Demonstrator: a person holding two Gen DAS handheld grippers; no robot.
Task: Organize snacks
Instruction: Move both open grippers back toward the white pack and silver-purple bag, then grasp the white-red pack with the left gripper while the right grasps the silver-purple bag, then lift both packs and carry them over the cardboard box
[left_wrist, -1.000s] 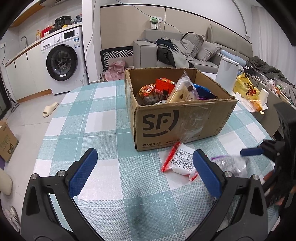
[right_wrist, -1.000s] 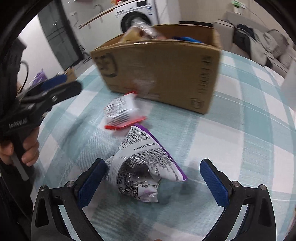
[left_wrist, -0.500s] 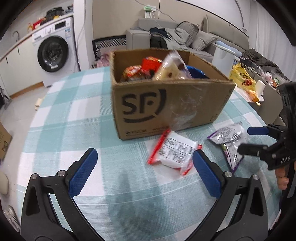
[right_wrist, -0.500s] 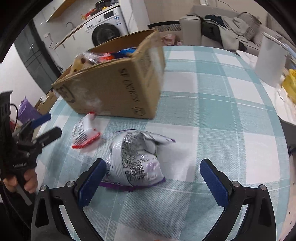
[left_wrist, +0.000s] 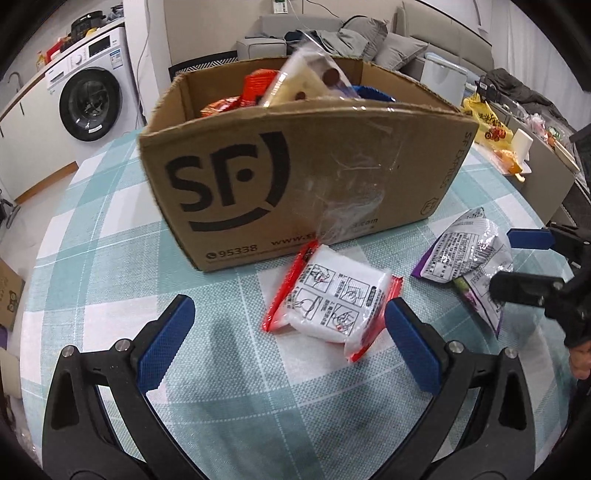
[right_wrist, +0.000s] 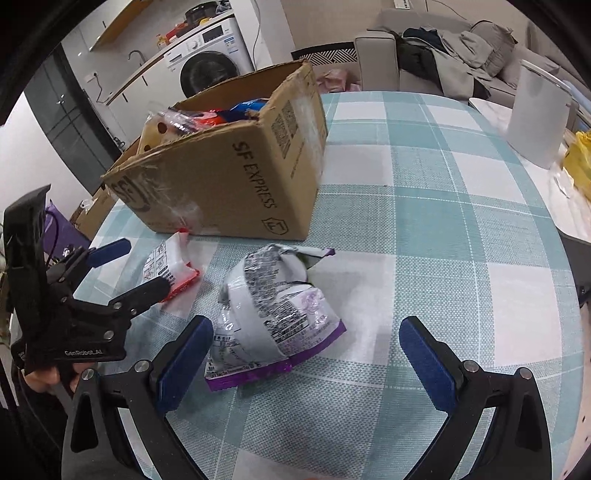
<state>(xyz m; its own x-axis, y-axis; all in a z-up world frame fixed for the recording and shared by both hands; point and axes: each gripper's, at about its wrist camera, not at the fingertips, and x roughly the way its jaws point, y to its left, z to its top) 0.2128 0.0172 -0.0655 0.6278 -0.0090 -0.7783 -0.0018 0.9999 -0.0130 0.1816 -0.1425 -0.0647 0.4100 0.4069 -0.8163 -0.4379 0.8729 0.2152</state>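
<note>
Left tongs (left_wrist: 288, 343): spread wide and empty, low over the table (left_wrist: 110, 236), their right pad just beside the red-edged white packet (left_wrist: 330, 299).
Right tongs (right_wrist: 303, 365): likewise wide apart and holding nothing, with the silver-and-purple snack bag (right_wrist: 273, 314) lying between the pads, nearer the left one.
White packet: flat on the checked cloth, just in front of the cardboard box (left_wrist: 295, 173) and close to its printed front wall; whether it touched the wall could not be told.
Purple bag: crumpled and puffed, beside the box's front corner, near the white packet but apart from it.
Box: open-topped, already carrying several snacks, one clear-wrapped pack (left_wrist: 306, 77) standing above the rim.
Step in hand: by appearance, each pair of tongs was lining up on its own packet for transfer into the box.
Doing it well: the left tongs likely needed to shift right to centre the white packet before closing; the right tongs should centre the bag and pinch its firmer middle, since slick film tends to slip.
Risk: a tall pack inside could snag an incoming bag, so a clear lift over the rim looked wise.
</note>
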